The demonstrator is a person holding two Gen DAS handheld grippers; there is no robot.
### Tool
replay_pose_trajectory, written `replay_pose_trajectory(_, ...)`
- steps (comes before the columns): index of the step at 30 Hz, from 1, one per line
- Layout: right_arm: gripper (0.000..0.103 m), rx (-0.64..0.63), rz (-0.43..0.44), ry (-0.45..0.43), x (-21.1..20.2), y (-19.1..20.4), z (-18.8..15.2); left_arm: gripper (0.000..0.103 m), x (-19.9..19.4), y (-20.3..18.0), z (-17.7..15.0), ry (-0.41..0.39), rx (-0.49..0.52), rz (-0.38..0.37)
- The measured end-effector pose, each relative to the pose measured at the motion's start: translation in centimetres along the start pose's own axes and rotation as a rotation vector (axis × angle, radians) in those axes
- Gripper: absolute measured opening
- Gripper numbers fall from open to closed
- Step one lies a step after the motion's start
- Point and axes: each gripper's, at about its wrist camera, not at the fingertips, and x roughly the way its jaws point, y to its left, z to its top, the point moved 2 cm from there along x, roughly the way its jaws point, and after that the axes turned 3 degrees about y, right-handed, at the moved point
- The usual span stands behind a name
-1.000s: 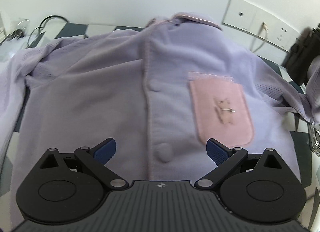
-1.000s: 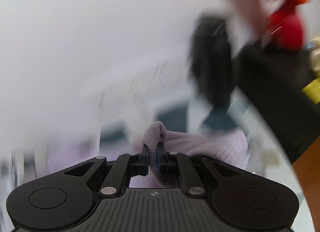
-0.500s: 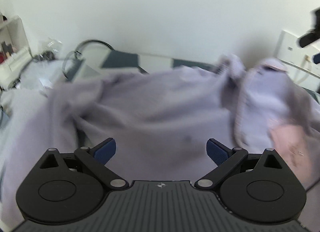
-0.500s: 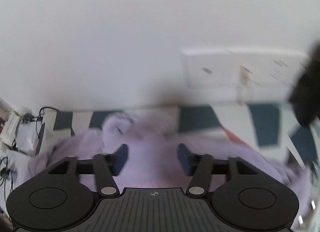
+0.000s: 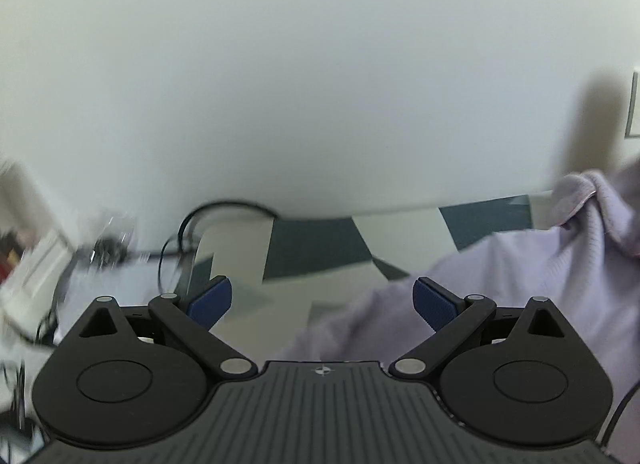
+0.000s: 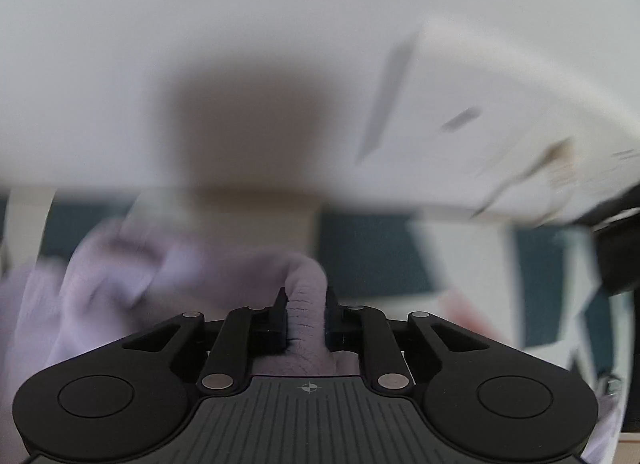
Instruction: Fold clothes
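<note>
Left wrist view: the left gripper point(image 5: 322, 300) has its blue-padded fingers point(image 5: 210, 301) spread wide apart with nothing between them. It hangs above a table covered in a dark teal and white patterned cloth point(image 5: 316, 248). The lilac garment point(image 5: 540, 284) lies on that cloth to the right of the gripper, its near edge reaching under the right-hand finger; a bunched fold of it rises at the far right, close to the white wall point(image 5: 320, 84). Left of the gripper, black cables point(image 5: 188, 236) loop over the cloth, and blurred clutter sits beyond them.

Right wrist view: the right gripper point(image 6: 306, 314) is clamped on a thick roll of the same garment point(image 6: 307, 304), which bulges up between the closed fingers and trails away to the left in a blurred heap. Behind the gripper the patterned cloth shows, and a white wall panel point(image 6: 480, 104) is smeared by motion blur.
</note>
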Motion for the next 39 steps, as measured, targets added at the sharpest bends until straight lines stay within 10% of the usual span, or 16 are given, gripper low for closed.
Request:
replay_pose_trajectory(4, 0.013, 0.110, -0.146, -0.160, -0.9, -3.1, 0.3, 0.099, 2.5, 0.9, 1.4, 0.008, 0.030, -0.036)
replay_pose_trajectory(7, 0.029, 0.078, -0.122, 0.030, 2.1, -3.8, 0.1, 0.099, 3.4, 0.6, 1.3, 0.051, 0.010, -0.129)
replay_pose_trajectory(12, 0.041, 0.113, -0.014, -0.039, -2.2, -3.6, 1.0, 0.099, 3.1, -0.1, 1.1, 0.081, 0.018, -0.303)
replay_pose_trajectory(20, 0.047, 0.008, 0.211, 0.048, -3.2, 3.9, 2.3, 0.097, 4.3, -2.0, 0.4, 0.163, 0.085, -0.272)
replay_pose_trajectory(25, 0.045, -0.016, 0.170, 0.113, -0.4, 6.4, 1.3, 0.014, 3.9, -1.0, -0.6, 0.189, 0.038, -0.228)
replay_pose_trajectory(30, 0.036, -0.051, 0.186, 0.128, 0.5, 7.8, 1.2, 0.010, 2.3, 3.0, -1.0, 0.135, -0.064, -0.114)
replay_pose_trajectory(32, 0.011, -0.066, 0.237, 0.119, 0.0, 8.7, 1.3, 0.008, 2.0, 5.2, -1.4, 0.114, -0.095, -0.021)
replay_pose_trajectory(39, 0.013, -0.008, 0.395, 0.031, 0.9, 9.3, 0.9, 0.009, 3.2, 7.5, -3.9, 0.193, -0.137, -0.004)
